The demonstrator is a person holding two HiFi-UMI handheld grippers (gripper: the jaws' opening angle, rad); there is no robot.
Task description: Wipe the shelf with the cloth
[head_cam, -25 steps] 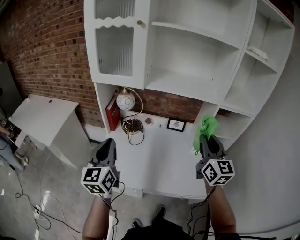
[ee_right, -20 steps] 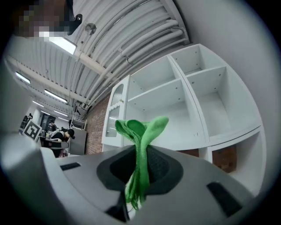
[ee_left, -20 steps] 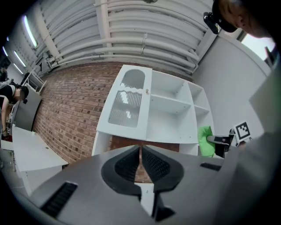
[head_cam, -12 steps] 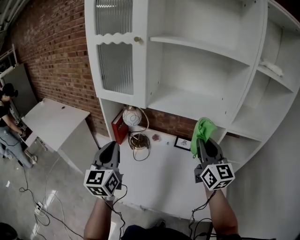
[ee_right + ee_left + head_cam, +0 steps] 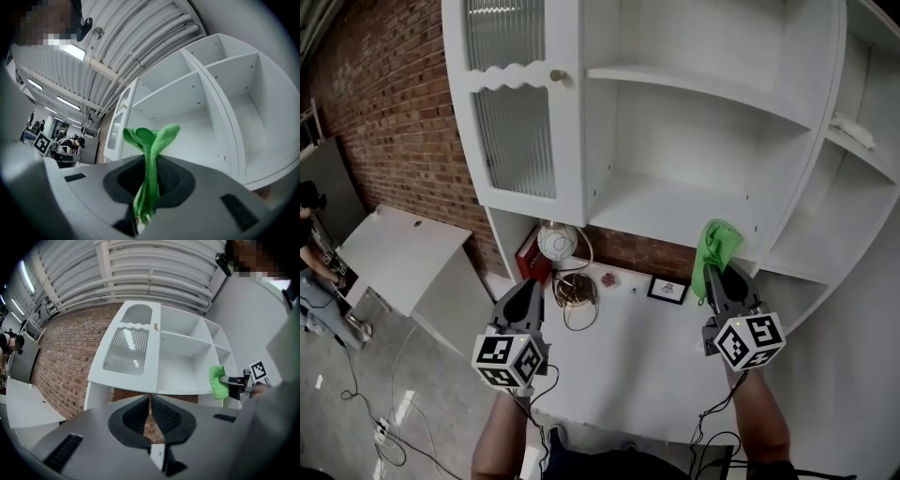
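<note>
Green cloth [image 5: 717, 244] pinched upright between fingers of right gripper [image 5: 718, 273], near white shelf [image 5: 675, 208]; left gripper [image 5: 528, 287] fingers closed together, empty, over bench [image 5: 628, 349].

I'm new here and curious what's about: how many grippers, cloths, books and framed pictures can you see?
grippers: 2, the left gripper and the right gripper
green cloth: 1
red book: 1
framed picture: 1
Total: 5
</note>
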